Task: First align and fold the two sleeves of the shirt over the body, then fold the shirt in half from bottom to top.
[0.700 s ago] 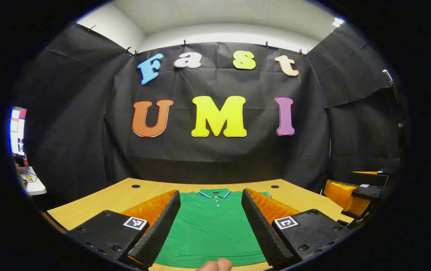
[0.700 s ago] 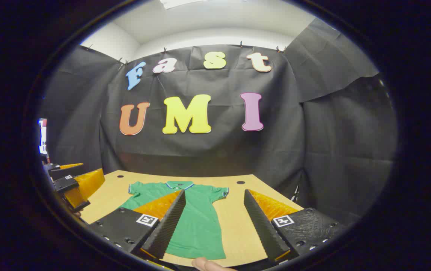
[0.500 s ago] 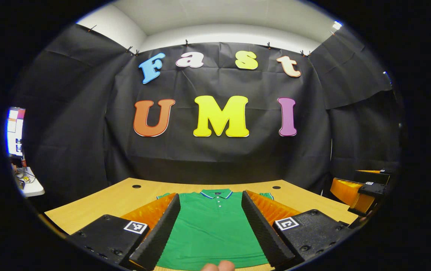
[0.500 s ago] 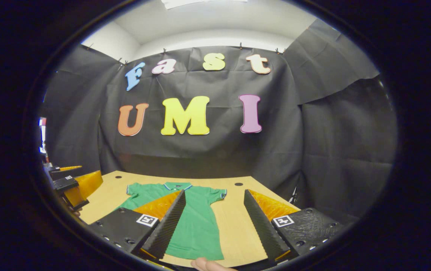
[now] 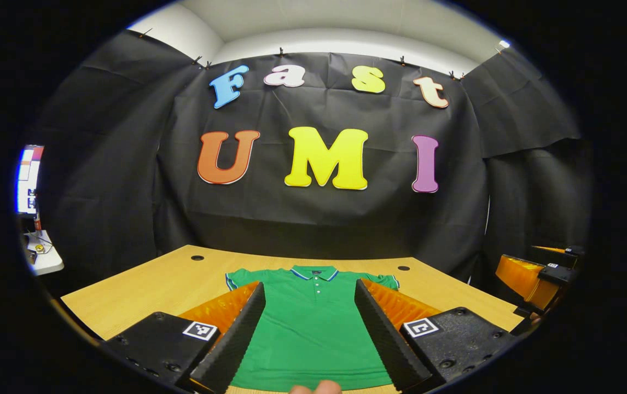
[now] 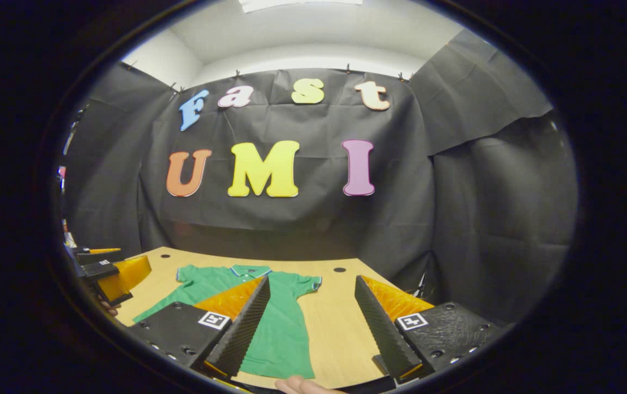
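Green cloth lies flat on the wooden table [image 5: 144,284]: the shirt [image 5: 313,334] sits at the bottom centre of the left gripper view, collar toward the far edge, both short sleeves spread out to the sides and unfolded. Its hem runs along the near table edge at the very bottom of the frame.

In that view the left gripper [image 5: 309,339] hangs above the shirt's body with its jaws spread wide, nothing between them but the cloth below; whether the tips touch the cloth cannot be told. A fingertip of the person's hand [image 5: 316,388] peeks in at the bottom edge, just at the hem. At the right edge of the frame the other gripper shows small, off the table's side.

In the right gripper view the shirt [image 6: 283,328] lies at lower left of centre. The right gripper [image 6: 313,328] is also spread open and holds nothing; its left finger [image 6: 239,331] overlaps the shirt's body in the frame, while its right finger [image 6: 379,328] stands over bare wood. A hand [image 6: 297,384] shows at the bottom edge. The left gripper appears at the left edge of this view [image 6: 108,268], beside the table's corner.

Two small round holes [image 5: 197,257] mark the table's far side.
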`<action>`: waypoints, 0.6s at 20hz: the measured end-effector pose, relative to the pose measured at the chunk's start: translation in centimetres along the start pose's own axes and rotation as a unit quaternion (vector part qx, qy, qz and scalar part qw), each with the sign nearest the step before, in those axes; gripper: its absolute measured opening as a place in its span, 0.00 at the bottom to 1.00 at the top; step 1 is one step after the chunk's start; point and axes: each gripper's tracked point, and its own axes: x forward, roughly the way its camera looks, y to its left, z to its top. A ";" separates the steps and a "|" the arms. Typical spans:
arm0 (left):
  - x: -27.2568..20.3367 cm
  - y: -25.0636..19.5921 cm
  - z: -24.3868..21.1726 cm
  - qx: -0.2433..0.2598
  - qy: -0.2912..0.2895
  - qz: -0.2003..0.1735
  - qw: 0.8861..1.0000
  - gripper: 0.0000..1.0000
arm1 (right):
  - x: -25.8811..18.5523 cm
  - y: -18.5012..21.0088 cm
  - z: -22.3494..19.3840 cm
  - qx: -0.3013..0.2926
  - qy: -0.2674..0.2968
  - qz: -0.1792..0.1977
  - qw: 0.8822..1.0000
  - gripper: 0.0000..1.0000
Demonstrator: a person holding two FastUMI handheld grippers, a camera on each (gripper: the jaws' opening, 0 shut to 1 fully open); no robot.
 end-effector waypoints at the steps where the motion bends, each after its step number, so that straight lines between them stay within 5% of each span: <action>1: 0.1 -0.1 0.0 0.003 0.001 -0.001 1.000 1.00 | 0.0 0.1 -0.1 -0.003 0.001 0.001 1.000 0.95; 12: 1.3 0.9 -0.7 0.017 -0.002 0.018 1.000 1.00 | 3.0 -0.1 -2.5 -0.030 0.018 0.009 0.999 0.95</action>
